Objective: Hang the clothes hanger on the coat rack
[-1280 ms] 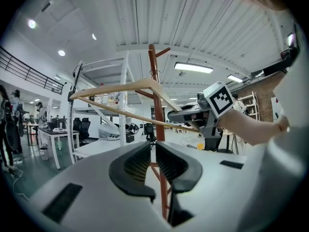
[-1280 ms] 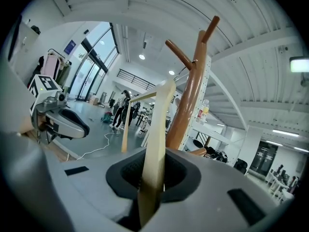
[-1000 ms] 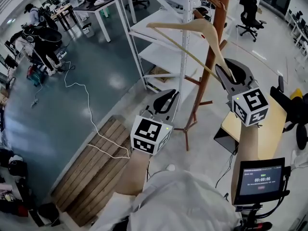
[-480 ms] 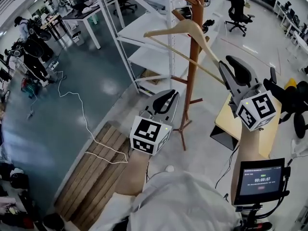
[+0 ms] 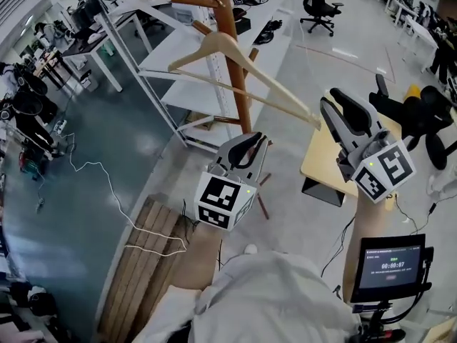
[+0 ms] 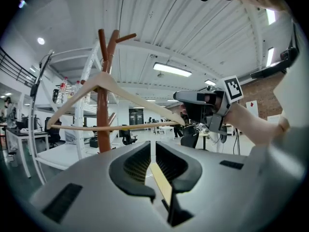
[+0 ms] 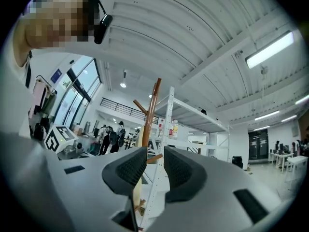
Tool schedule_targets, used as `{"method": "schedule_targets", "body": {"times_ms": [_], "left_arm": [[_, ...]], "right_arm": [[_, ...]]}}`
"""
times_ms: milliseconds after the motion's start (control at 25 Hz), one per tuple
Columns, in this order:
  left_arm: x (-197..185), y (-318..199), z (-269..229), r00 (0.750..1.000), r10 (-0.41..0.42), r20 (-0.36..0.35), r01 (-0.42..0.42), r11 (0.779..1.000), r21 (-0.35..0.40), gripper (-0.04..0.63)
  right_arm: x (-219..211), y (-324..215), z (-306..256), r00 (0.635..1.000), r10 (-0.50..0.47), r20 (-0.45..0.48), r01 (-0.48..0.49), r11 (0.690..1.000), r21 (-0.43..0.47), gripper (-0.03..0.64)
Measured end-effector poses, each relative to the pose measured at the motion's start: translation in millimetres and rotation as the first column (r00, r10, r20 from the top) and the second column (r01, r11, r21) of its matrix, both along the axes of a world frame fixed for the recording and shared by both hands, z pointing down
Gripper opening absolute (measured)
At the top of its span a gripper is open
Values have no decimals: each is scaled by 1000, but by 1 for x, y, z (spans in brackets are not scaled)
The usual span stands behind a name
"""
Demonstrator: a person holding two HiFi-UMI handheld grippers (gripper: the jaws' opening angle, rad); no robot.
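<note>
A pale wooden clothes hanger (image 5: 235, 70) hangs in the air, its peak right up against the brown coat rack pole (image 5: 230, 41); I cannot see its hook. My right gripper (image 5: 325, 109) is shut on the hanger's right end. In the right gripper view a cream strip of the hanger (image 7: 137, 190) sits between the jaws of the right gripper (image 7: 155, 161), with the rack (image 7: 150, 105) ahead. My left gripper (image 5: 255, 143) is lower, below the hanger, shut and holding nothing. The left gripper view shows the left gripper (image 6: 153, 151), the hanger (image 6: 116, 88) and the rack (image 6: 102, 105).
White metal shelving (image 5: 178, 56) stands just behind the rack. A wooden desk (image 5: 321, 163) is at the right, a wooden pallet (image 5: 136, 263) and a white cable (image 5: 107, 191) on the floor at the left. A timer screen (image 5: 389, 266) sits low right. People stand far left.
The right gripper has carried the hanger closer to the rack pole: its peak was left of the pole and now meets it. The left gripper has stayed about where it was.
</note>
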State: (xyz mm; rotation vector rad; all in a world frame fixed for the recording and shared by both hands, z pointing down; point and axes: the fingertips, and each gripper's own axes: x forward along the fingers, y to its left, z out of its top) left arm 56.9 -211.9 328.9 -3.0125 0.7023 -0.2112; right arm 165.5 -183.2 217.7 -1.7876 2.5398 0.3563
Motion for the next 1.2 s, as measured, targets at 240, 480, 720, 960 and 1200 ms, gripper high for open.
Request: {"method": "schedule_targets", "body": {"times_ms": [240,480,720,960,1200], "left_arm": [[55,19,12,991,132,2,-132,991,-9,20],[112,58,24,962,272,13,-272,962,-37,20],[155,100,39,919,394,13,-393,917,-73,20],[186,145,54,865,501,15,-497,862,-104,20],[208,184,69,806,592,10,-585,799,-139,20]], "right_arm": [[46,30,31,995,95,26,-94,994,-48,92],[91,80,59,974,218,56,-212,972,-100,92],[120,131,89,937,344,70,-331,932,-149,91],[135,176,117,899,431,75,-411,891,-193,91],[146,216,144,860,503,87,-470,848,-246,91]]}}
